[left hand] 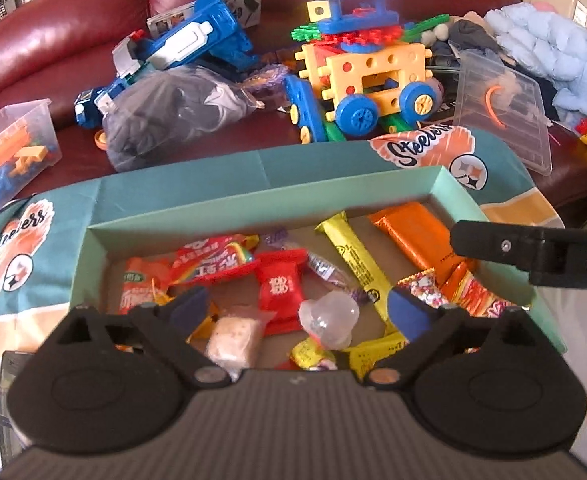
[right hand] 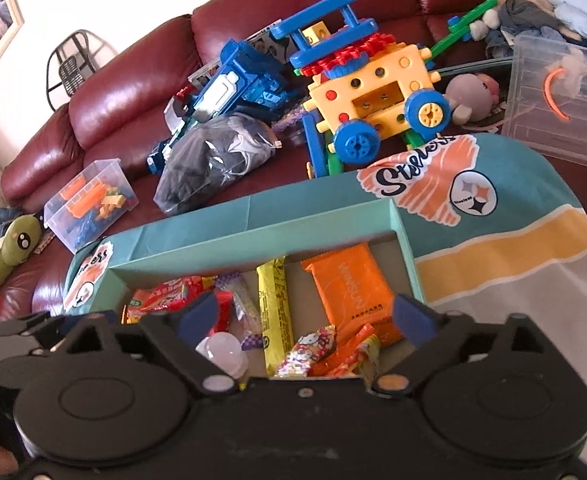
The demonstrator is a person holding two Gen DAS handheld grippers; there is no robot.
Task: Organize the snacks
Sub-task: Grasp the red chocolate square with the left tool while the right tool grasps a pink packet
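A teal cardboard box [left hand: 233, 216] [right hand: 197, 256] holds several wrapped snacks: an orange pack [left hand: 413, 236] [right hand: 353, 292], a long yellow bar [left hand: 353, 256] [right hand: 273, 308], a red candy [left hand: 279, 284], a clear jelly cup [left hand: 327, 316] [right hand: 223, 350], a white-pink sweet [left hand: 233, 338] and a Hello Kitty packet [right hand: 309, 350]. My left gripper [left hand: 299, 308] is open and empty over the box's near side. My right gripper [right hand: 305, 316] is open and empty over the box's right half; its side shows in the left wrist view [left hand: 533, 252].
The box sits on a teal Steelers cloth [left hand: 493, 164] [right hand: 513, 184]. Behind, a red leather sofa [left hand: 73, 28] carries a yellow-blue toy car [left hand: 373, 76], a blue toy truck [left hand: 181, 48], a dark bagged bundle [left hand: 173, 112], clear tubs [left hand: 9, 152] [left hand: 505, 112] and clothes.
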